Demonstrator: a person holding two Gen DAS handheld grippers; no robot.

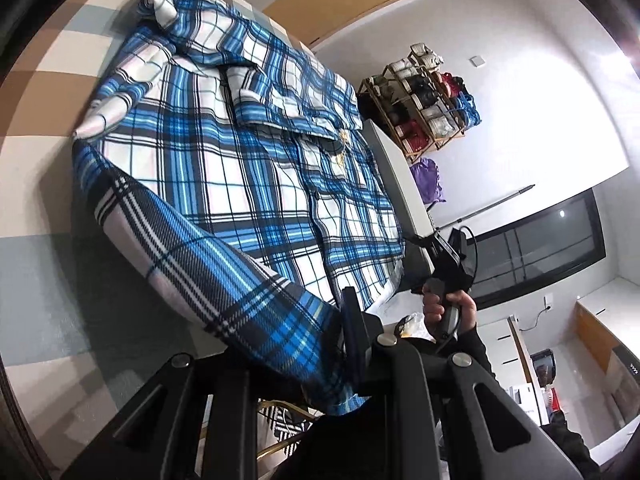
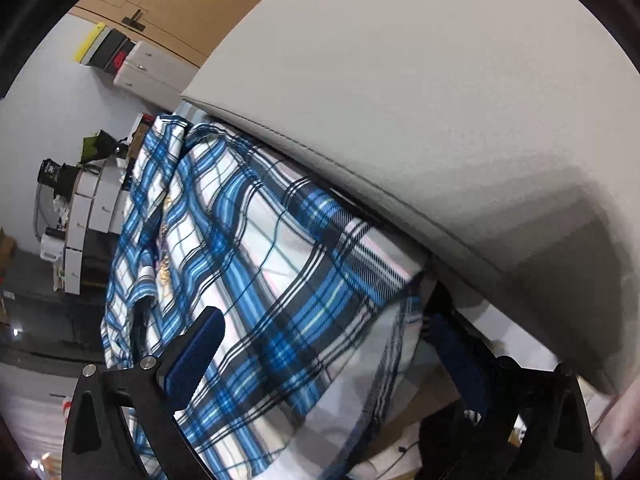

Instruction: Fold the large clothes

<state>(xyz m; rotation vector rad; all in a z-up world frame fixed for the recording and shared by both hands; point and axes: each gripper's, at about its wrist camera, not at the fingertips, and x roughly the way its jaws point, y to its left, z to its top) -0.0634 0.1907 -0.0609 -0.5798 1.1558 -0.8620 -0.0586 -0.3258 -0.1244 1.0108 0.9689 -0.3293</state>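
**One sleeve pinched, the other grip not yet made**

The plaid shirt [image 1: 248, 152] lies front-up across the checked bed cover [image 1: 48, 80]. Its collar points toward the cover's far corner, and one long side runs against the grey padded panel [image 2: 400, 100] at the cover's edge.

My left gripper [image 1: 336, 344] is closed down narrow on the sleeve [image 1: 200, 248]. One blue pad shows against the cloth and the other is hidden under it. The sleeve rises off the near edge of the cover in a taut band up to my fingers. I hold it lifted like this so that it hangs free of the body of the shirt and can be laid inward without dragging the rest along.

My right gripper [image 2: 324, 352] stands wide, with the pads well apart. It is down at the panel edge of the cover, where the shirt's side is bunched and part of it hangs over. Cloth lies between the pads, but neither pad looks pressed on it, so I judge nothing is gripped there yet. In the left wrist view my right hand [image 1: 448, 308] is wrapped round the handle just beside the panel.

I reckon the fold is at its start. The right side needs a firm bite on that edge, clear of the panel, before both hands carry cloth across. The risk is catching only one layer.
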